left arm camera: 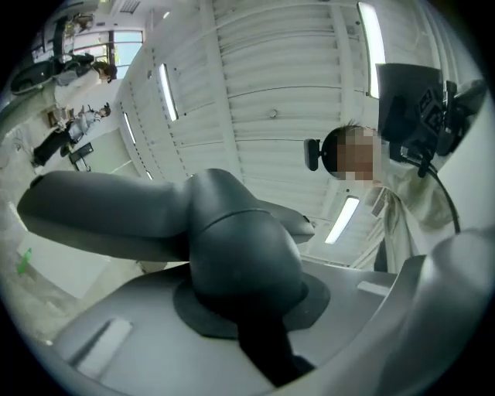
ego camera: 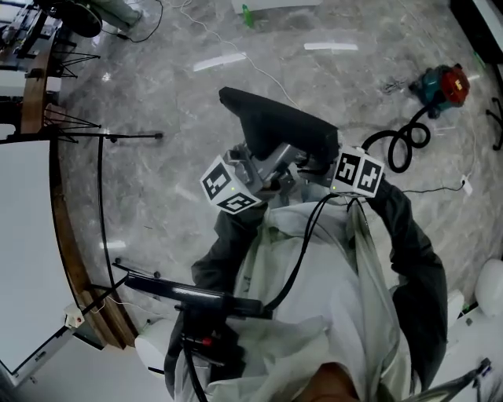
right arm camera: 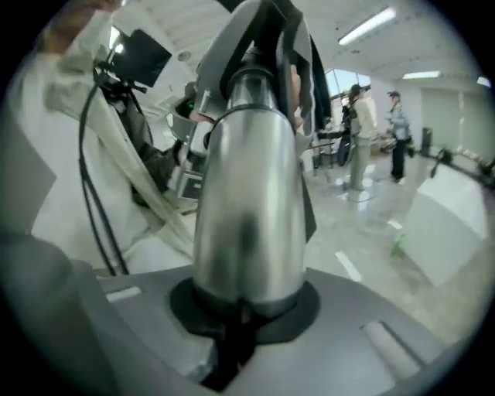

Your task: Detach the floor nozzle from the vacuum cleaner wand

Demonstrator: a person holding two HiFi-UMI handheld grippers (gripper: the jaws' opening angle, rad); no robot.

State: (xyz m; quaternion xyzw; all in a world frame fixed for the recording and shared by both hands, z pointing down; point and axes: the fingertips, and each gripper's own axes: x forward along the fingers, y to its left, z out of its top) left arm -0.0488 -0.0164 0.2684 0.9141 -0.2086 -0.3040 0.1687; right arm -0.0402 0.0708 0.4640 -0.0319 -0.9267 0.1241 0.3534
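Both tools grip: left tool (left arm camera: pixel 251 313) clamps the floor nozzle (left arm camera: pixel 116 216) at its stiff neck; right tool (right arm camera: pixel 236 325) clamps the smooth metal wand (right arm camera: pixel 247 193), likely slippery; hold near the joint.

Grey marble floor (ego camera: pixel 157 86): vac canister (ego camera: pixel 442 85) w/ black hose (ego camera: pixel 407 145), tripod (ego camera: pixel 118 137).

A grey marbled stone floor (ego camera: pixel 157 188) fills the head view. At nine o'clock lies a white panel with a curved wooden edge (ego camera: pixel 23 235). At ten o'clock is a thin black tripod stand (ego camera: pixel 118 137), and at twelve o'clock a small green object (ego camera: pixel 247 16). In the right gripper view, two standing people (right arm camera: pixel 363 131) show at two o'clock.
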